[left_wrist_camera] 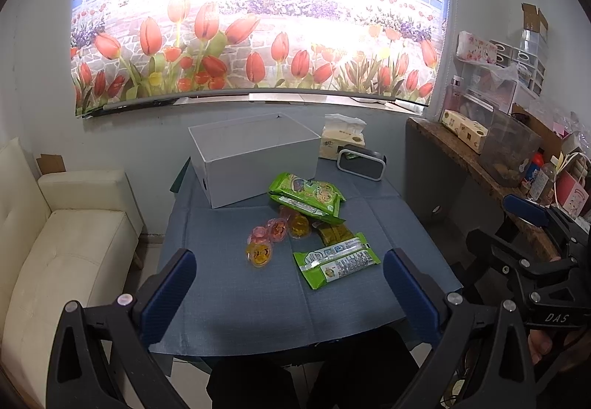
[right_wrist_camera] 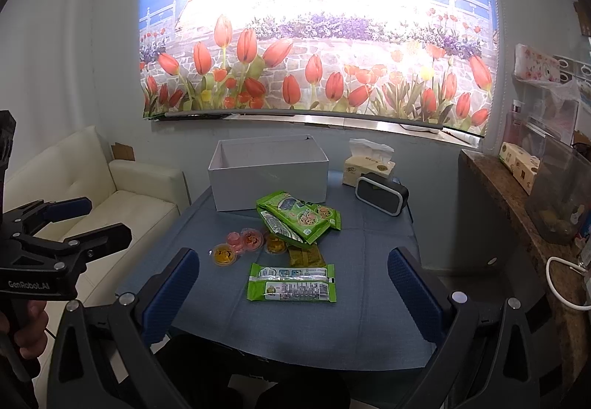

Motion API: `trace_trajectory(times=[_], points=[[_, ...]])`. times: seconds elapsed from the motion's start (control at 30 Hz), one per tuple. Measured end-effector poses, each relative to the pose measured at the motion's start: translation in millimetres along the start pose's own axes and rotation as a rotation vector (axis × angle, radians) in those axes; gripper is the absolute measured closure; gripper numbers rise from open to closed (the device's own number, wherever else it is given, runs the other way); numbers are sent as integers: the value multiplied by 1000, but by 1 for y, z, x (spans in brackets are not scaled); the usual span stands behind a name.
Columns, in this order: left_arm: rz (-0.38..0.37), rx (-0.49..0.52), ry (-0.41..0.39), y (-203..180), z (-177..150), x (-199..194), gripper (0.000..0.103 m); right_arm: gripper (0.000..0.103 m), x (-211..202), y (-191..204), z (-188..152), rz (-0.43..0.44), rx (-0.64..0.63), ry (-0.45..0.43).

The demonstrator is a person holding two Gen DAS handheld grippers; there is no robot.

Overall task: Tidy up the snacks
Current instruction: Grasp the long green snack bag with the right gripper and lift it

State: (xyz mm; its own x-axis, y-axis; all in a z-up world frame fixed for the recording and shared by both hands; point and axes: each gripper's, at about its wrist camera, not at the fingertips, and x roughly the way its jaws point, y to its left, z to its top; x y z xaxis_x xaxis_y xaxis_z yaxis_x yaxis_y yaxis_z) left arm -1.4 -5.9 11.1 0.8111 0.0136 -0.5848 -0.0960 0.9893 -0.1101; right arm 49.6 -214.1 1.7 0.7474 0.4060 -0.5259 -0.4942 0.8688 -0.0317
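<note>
Both grippers, left (left_wrist_camera: 290,283) and right (right_wrist_camera: 293,279), hovering spread wide, holding nothing. Nearest packet (right_wrist_camera: 291,282) lying ahead of right gripper, long axis crosswise; box (right_wrist_camera: 269,175) standing beyond snacks, on table (right_wrist_camera: 369,316).

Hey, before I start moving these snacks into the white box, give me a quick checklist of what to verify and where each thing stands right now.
1. White box open on top, nothing seen inside: ok.
2. Left gripper open, holding nothing: ok.
3. Right gripper open, holding nothing: ok.
4. Nearest green snack packet lies flat, apart from the others: ok.
5. Jelly cups clustered and touching, hard to pick singly: not ok.
6. Stacked green packets overlap and lean near the box: cannot tell if stable.
</note>
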Motion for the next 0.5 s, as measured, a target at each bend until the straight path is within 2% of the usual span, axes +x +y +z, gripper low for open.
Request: trace_trajectory(times=[0.23,0.37,0.5], points=[[-14,-14,14,7,-2,13,0,0,33,-3,-3,29,-24,46],[-27,-27,32,15,-7,32,0,0,82,-4,-7,49,-54,107],[-6,-61,92,25,-14,56,0,0,136,-4,-13,82,-79,139]])
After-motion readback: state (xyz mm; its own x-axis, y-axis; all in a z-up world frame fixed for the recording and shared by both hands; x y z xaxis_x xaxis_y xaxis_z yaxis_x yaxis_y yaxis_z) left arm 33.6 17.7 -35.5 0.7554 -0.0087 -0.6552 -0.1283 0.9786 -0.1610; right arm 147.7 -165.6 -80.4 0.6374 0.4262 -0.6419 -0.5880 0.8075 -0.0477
